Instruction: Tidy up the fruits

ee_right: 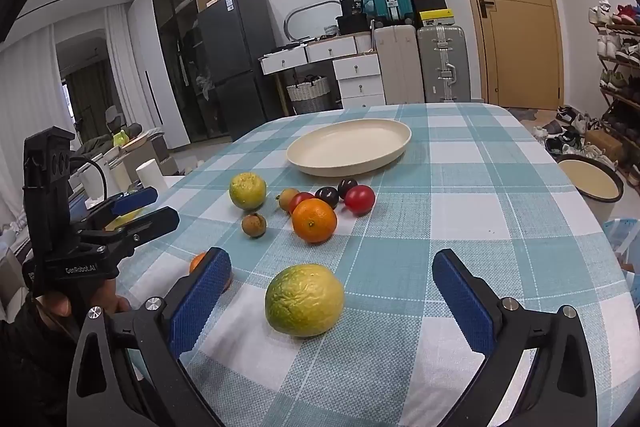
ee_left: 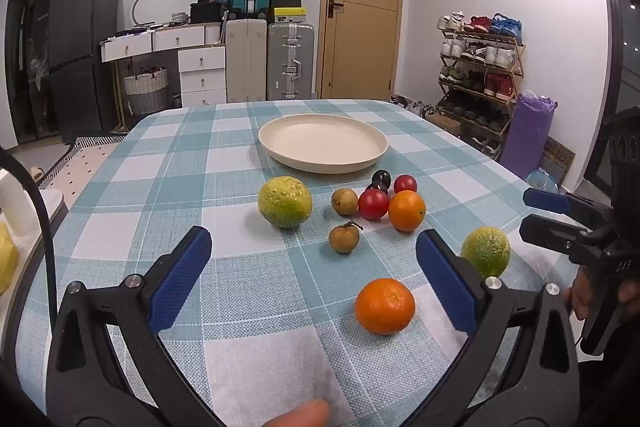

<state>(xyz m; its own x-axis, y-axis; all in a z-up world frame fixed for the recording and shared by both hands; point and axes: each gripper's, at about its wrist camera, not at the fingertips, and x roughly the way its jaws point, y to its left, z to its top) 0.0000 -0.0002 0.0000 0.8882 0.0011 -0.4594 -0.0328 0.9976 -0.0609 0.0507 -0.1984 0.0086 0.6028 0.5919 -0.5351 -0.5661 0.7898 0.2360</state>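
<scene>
Nothing sorted yet: the plate [ee_left: 323,149] sits bare, fruit scattered, left gripper [ee_left: 314,273] and right gripper [ee_right: 331,297] spread wide.

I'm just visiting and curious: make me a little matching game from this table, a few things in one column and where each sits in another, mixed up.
Things:
1. cream plate
2. near orange
3. near green citrus
4. dark plums

Places:
A. between the right gripper fingers
B. just in front of the plate, behind the red fruits
C. far side of the table, nothing on it
D. ahead of the left gripper, nearer its right finger

Pairs: 1-C, 2-D, 3-A, 4-B
</scene>
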